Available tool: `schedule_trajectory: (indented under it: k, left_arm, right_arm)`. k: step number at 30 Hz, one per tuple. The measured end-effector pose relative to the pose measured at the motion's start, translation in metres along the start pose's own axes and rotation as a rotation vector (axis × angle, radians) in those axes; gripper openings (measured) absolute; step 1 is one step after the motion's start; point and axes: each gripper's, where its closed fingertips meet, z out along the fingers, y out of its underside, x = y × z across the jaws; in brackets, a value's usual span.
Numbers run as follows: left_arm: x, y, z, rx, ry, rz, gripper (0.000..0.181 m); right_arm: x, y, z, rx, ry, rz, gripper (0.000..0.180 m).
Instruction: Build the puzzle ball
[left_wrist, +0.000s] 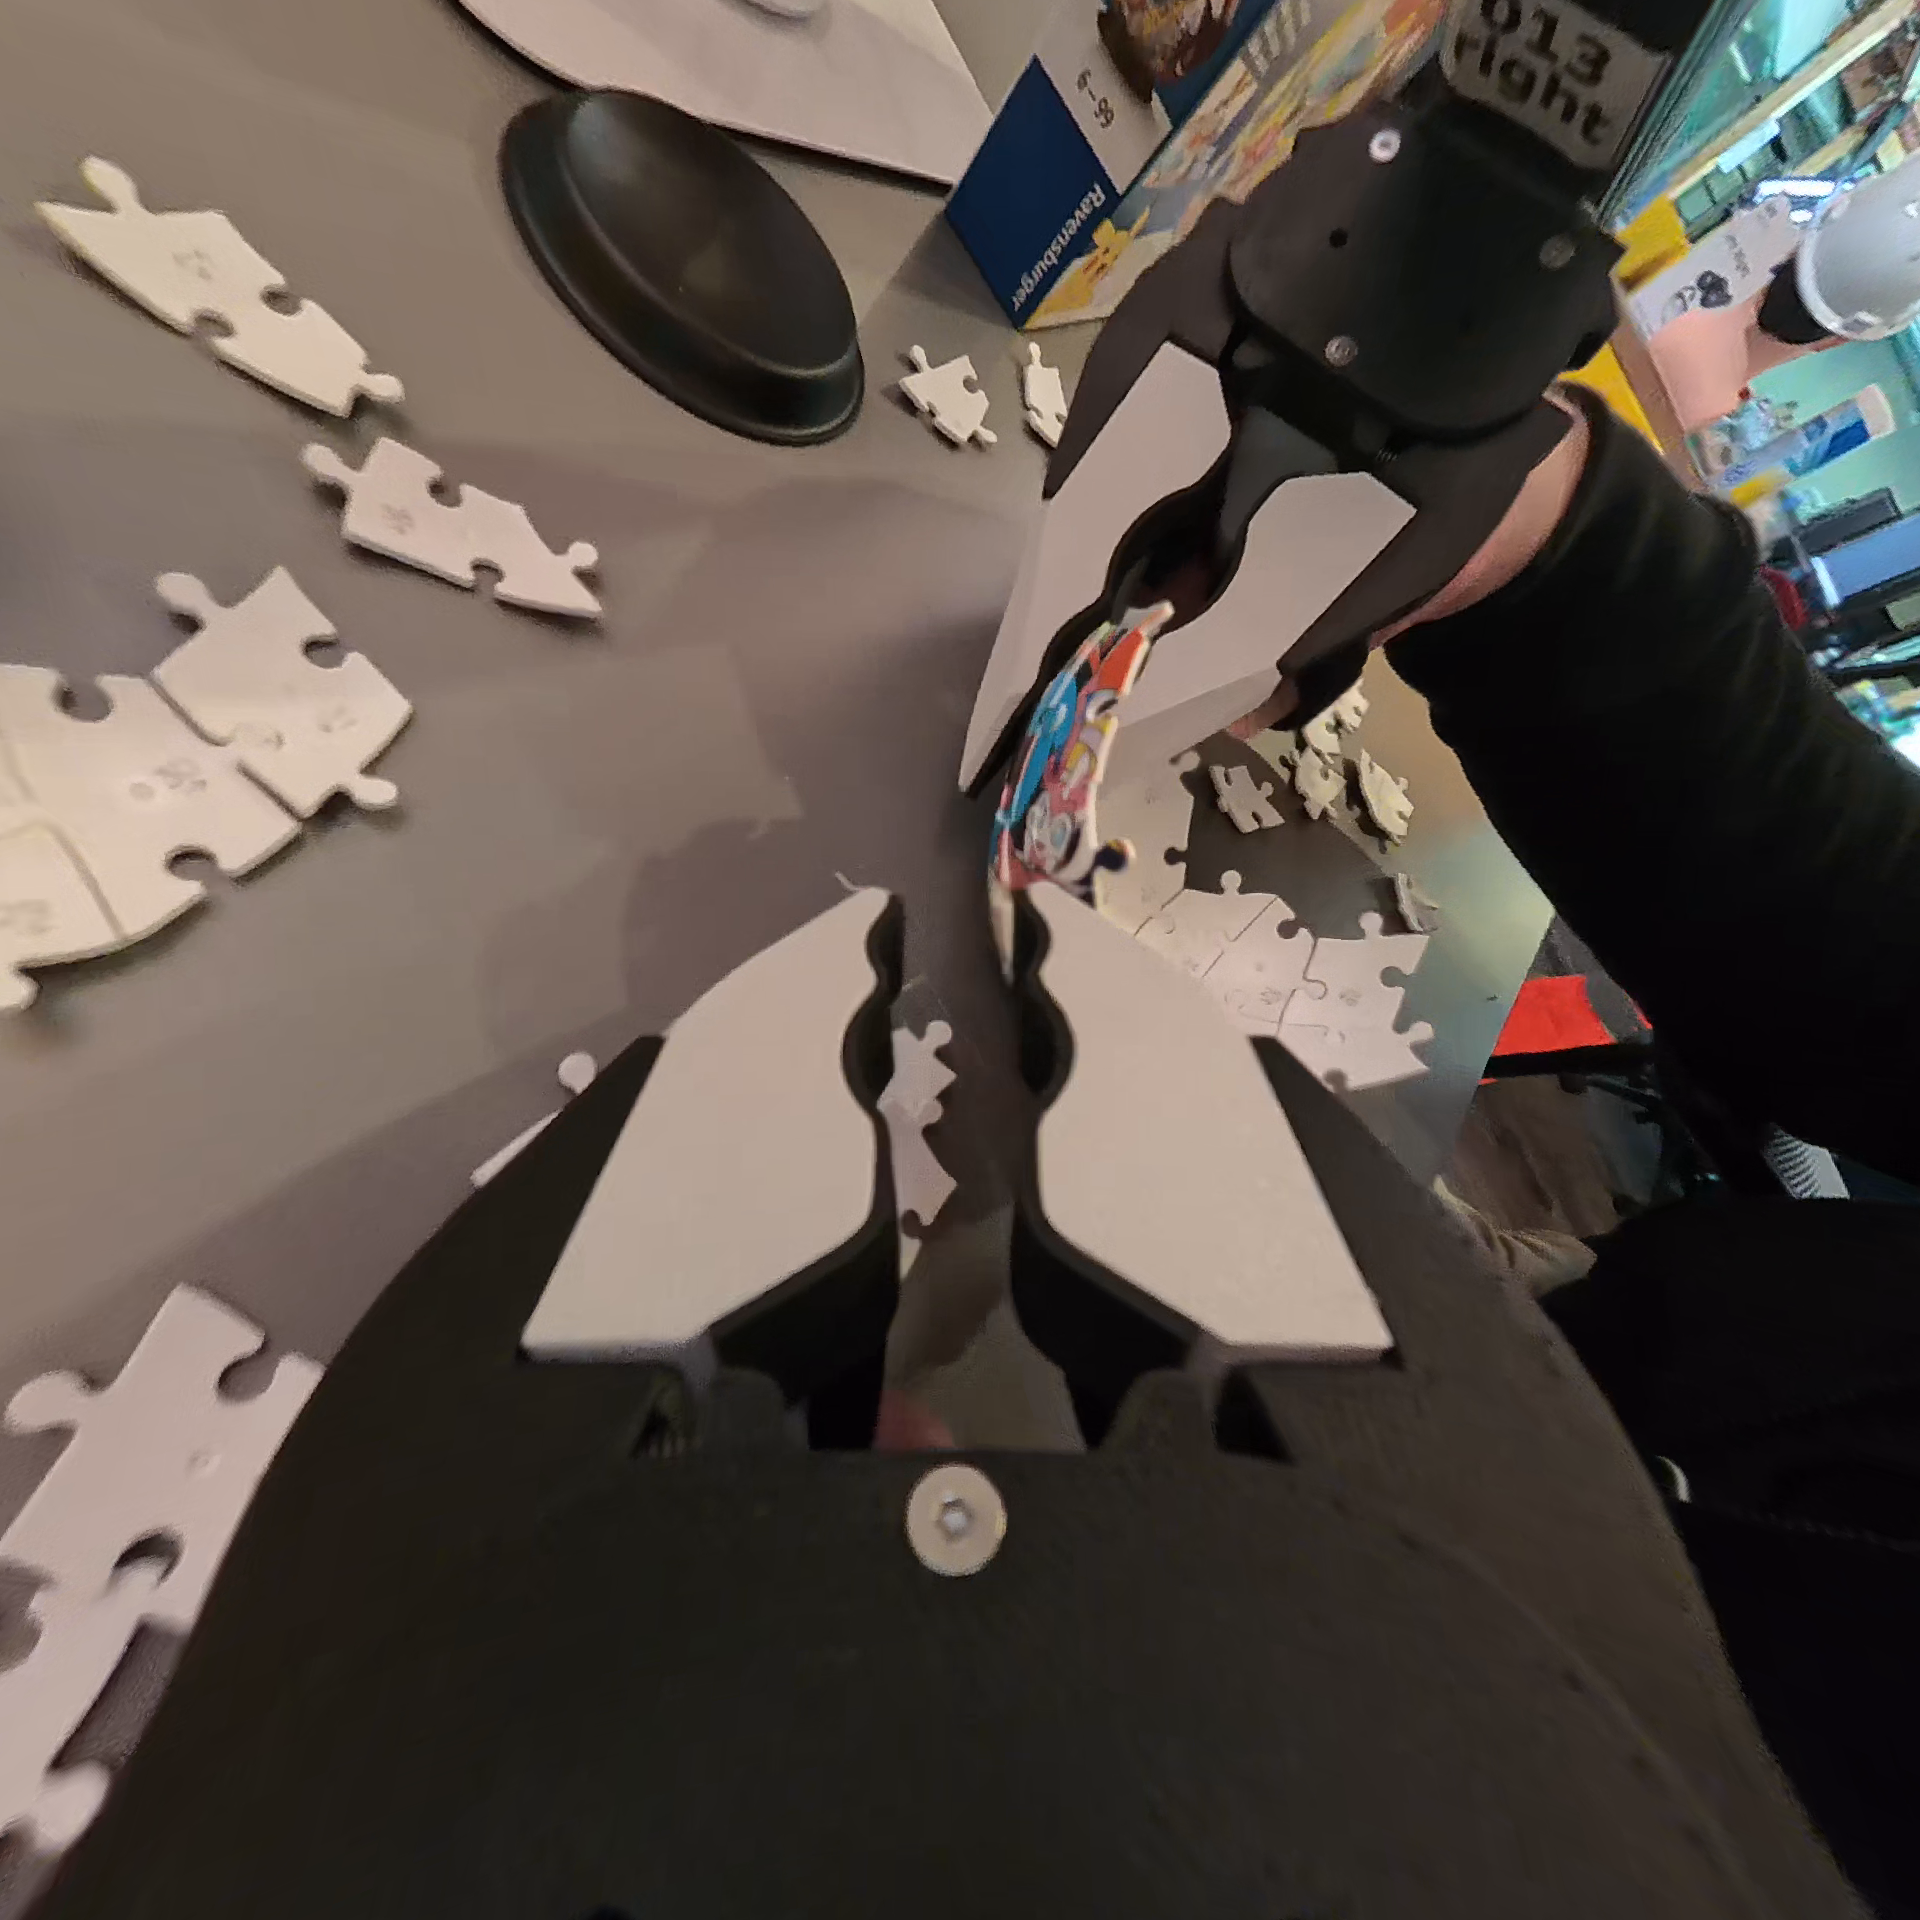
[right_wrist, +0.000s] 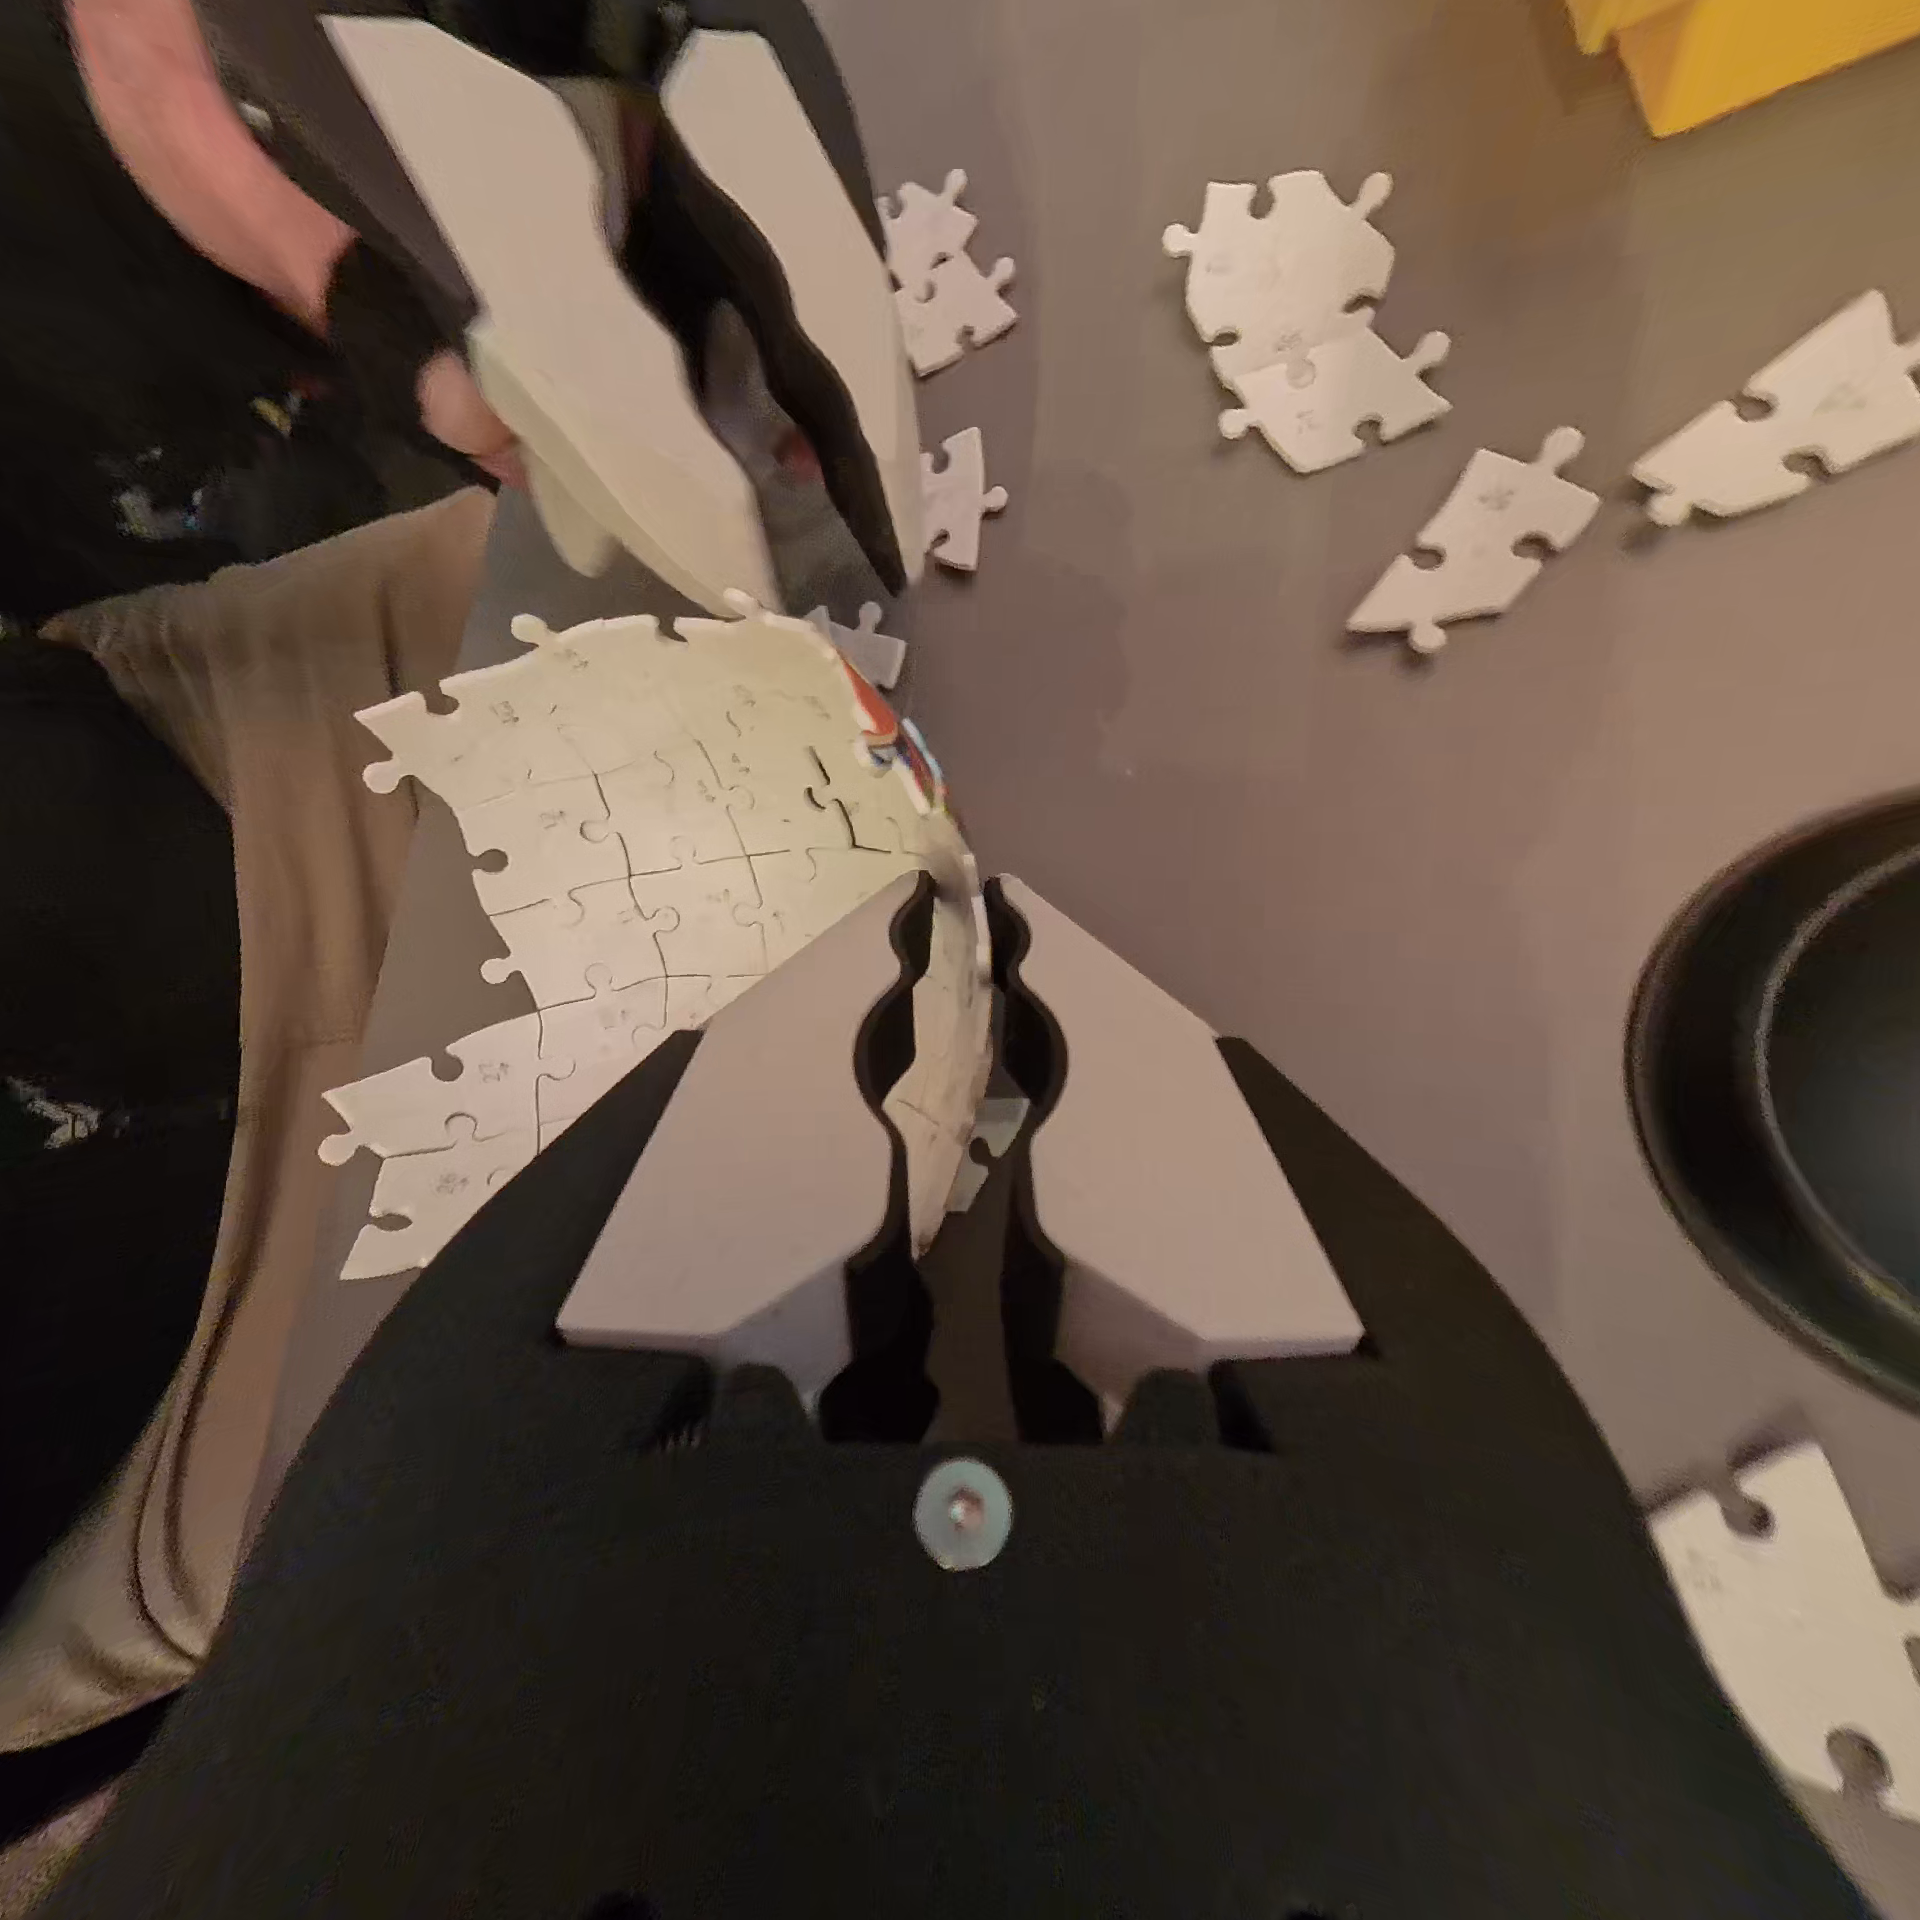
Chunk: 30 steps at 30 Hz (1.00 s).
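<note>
- Right gripper (right_wrist: 956, 883), frame centre, is pinching the shell (right_wrist: 665, 831) at its rim.
- Left gripper (left_wrist: 956, 914) is standing slightly parted, seemingly empty.
- Shell is looking light and fragile; grip rims.

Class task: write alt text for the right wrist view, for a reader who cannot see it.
The right gripper is shut on the edge of a curved puzzle-ball section, white backs facing the camera. The left gripper meets the section's far edge, above a grey table scattered with loose joined pieces beside a black stand.
</note>
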Motion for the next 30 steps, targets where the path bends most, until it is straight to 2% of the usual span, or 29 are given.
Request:
schedule_trajectory:
  k: [4,8,11,16,19,30]
  left_arm:
    - [0.007,-0.006,-0.013,-0.006,-0.045,0.003,0.044]
    - [0.02,-0.003,-0.012,-0.095,-0.064,0.038,0.064]
    - [0.03,0.002,-0.005,-0.159,-0.061,0.058,0.067]
    - [0.028,0.017,0.008,-0.305,-0.161,0.136,0.058]
    - [0.029,0.022,0.014,-0.366,-0.187,0.17,0.045]
    - [0.033,0.024,0.027,-0.426,-0.227,0.202,0.013]
  right_arm:
    - [0.002,0.004,-0.009,0.03,0.037,0.05,0.006]
    - [0.004,0.008,-0.015,0.044,0.087,0.102,0.006]
    - [0.004,0.01,-0.02,0.065,0.113,0.142,0.005]
    - [0.001,0.014,-0.026,0.097,0.163,0.205,0.005]
    - [-0.003,0.017,-0.028,0.107,0.189,0.228,0.004]
    - [-0.014,0.021,-0.037,0.141,0.283,0.268,0.004]
